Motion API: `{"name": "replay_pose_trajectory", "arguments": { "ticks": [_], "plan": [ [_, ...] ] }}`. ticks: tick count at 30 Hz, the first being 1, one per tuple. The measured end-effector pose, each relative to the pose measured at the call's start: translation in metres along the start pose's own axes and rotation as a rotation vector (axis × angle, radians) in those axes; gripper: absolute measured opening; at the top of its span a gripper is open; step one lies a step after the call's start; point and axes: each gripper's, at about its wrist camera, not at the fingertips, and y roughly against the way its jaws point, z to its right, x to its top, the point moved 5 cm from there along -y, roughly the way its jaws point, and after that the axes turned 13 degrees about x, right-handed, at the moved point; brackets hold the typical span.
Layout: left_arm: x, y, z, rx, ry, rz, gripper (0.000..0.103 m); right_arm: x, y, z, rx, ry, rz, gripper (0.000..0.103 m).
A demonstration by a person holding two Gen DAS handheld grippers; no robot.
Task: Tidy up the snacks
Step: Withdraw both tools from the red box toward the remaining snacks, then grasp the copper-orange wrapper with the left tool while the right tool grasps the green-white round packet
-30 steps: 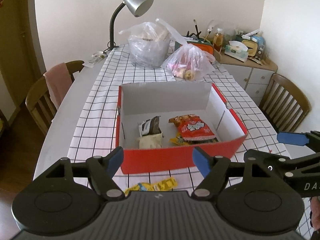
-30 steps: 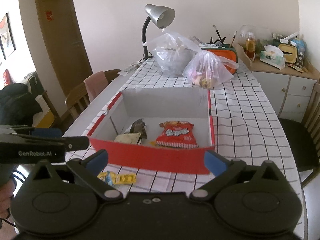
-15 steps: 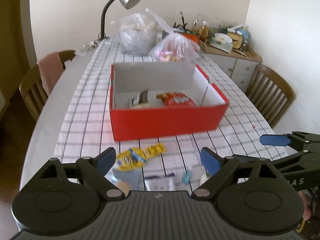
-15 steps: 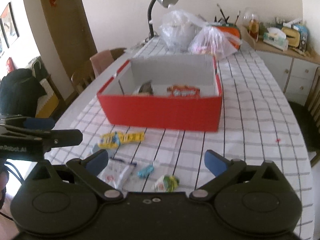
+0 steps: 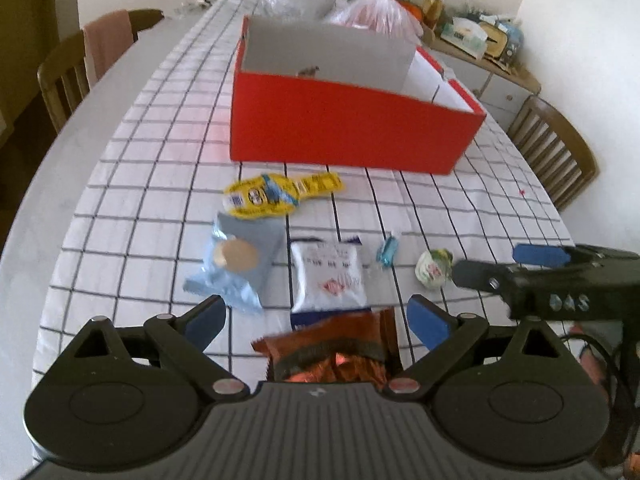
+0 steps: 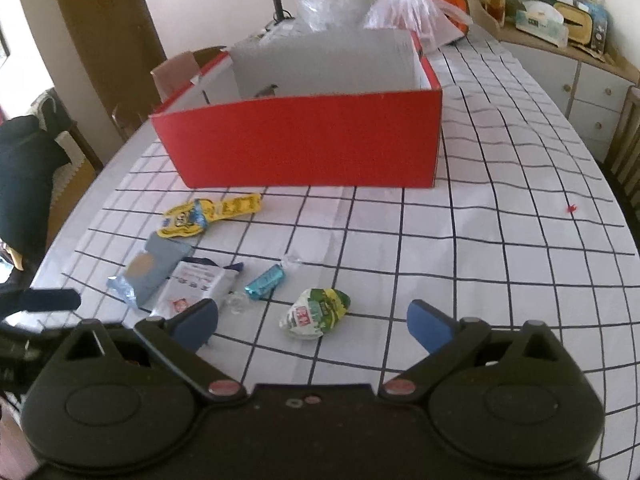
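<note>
Loose wrapped snacks, including a yellow packet and a green-white sweet, lie on the checked tablecloth before the red cardboard box, whose contents are mostly hidden. Left gripper and right gripper hover wide apart, empty, touching nothing.

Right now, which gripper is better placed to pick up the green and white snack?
Right. The open right gripper faces the green and white snack directly; the left gripper is over an orange packet.
</note>
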Motion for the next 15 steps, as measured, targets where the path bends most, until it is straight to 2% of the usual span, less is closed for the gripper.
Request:
{"name": "replay_pose_trajectory", "arguments": {
  "ticks": [4, 7, 15],
  "plan": [
    [-0.003, -0.004, 0.008, -0.019, -0.005, -0.018, 0.098, 0.001, -0.016, 0.005, -0.031, -0.009, -0.022, 0.097],
    [-0.007, -0.009, 0.018, -0.036, -0.045, -0.054, 0.098, 0.001, -0.027, 0.006, -0.048, -0.010, -0.039, 0.094],
    [-0.015, -0.026, 0.030, -0.002, -0.102, -0.102, 0.098, -0.002, -0.047, -0.002, -0.079, 0.031, -0.089, 0.080]
  ]
}}
